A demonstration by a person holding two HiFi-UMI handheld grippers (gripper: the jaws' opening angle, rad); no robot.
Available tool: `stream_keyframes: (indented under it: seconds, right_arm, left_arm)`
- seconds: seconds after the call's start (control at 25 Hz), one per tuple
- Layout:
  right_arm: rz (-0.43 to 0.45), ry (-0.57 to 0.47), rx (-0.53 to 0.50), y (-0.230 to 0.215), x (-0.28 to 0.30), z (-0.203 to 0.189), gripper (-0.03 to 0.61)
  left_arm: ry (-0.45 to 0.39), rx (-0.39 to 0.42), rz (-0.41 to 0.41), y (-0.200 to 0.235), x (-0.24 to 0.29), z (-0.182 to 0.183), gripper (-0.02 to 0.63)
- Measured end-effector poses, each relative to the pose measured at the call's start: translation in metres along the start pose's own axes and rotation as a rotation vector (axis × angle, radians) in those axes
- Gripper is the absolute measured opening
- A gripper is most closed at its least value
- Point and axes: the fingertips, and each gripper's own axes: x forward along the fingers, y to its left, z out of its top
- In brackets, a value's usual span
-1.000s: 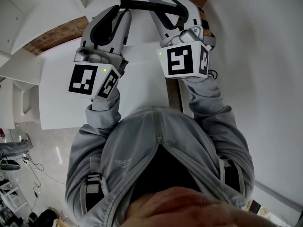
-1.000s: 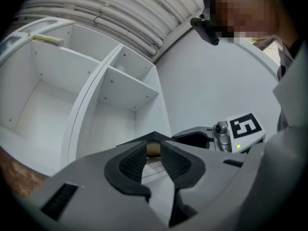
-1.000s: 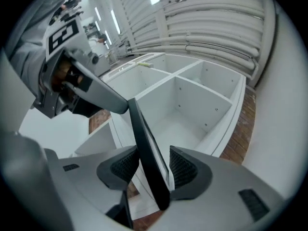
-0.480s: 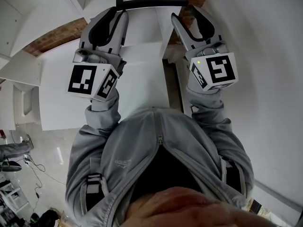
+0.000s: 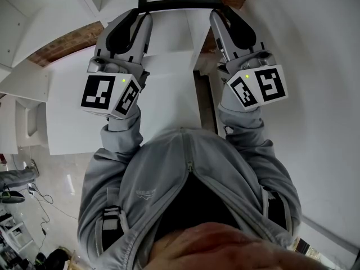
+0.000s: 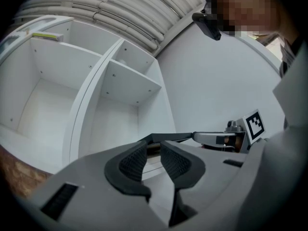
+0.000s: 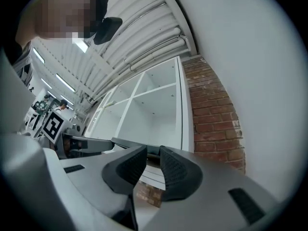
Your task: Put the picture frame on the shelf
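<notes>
left fingers [image 6: 132, 162] pinching picture frame [image 5: 177, 4] bottom edge, right fingers [image 7: 175, 170] closing on same edge, frame between them, white shelf [image 6: 91, 95] beyond fingertips

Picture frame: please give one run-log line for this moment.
picture frame: held at near edge | left gripper: shut on frame | right gripper: closing, frame between jaws

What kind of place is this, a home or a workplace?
Probably a workshop or lab, not a home: a white cube shelf beside a bare brick wall, and exposed pipes running along the ceiling.
</notes>
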Motion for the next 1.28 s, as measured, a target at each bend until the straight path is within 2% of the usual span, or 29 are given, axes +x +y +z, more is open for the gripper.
stream_keyframes:
  seconds: [0.84,1.16,1.28]
  right_arm:
    - [-0.072,0.02,0.055,-0.021,0.035,-0.024,0.083]
    - [-0.132,0.044,-0.013,-0.028,0.047,-0.033,0.081]
    - [-0.168,0.063,-0.073,-0.028,0.05,-0.036,0.081]
  left_arm:
    - [0.106,0.038,0.029,0.028,0.033,-0.02,0.089]
    - [0.133,0.082,0.068,0.036,0.043,-0.025,0.089]
    - [0.15,0.115,0.088,0.037,0.045,-0.027,0.089]
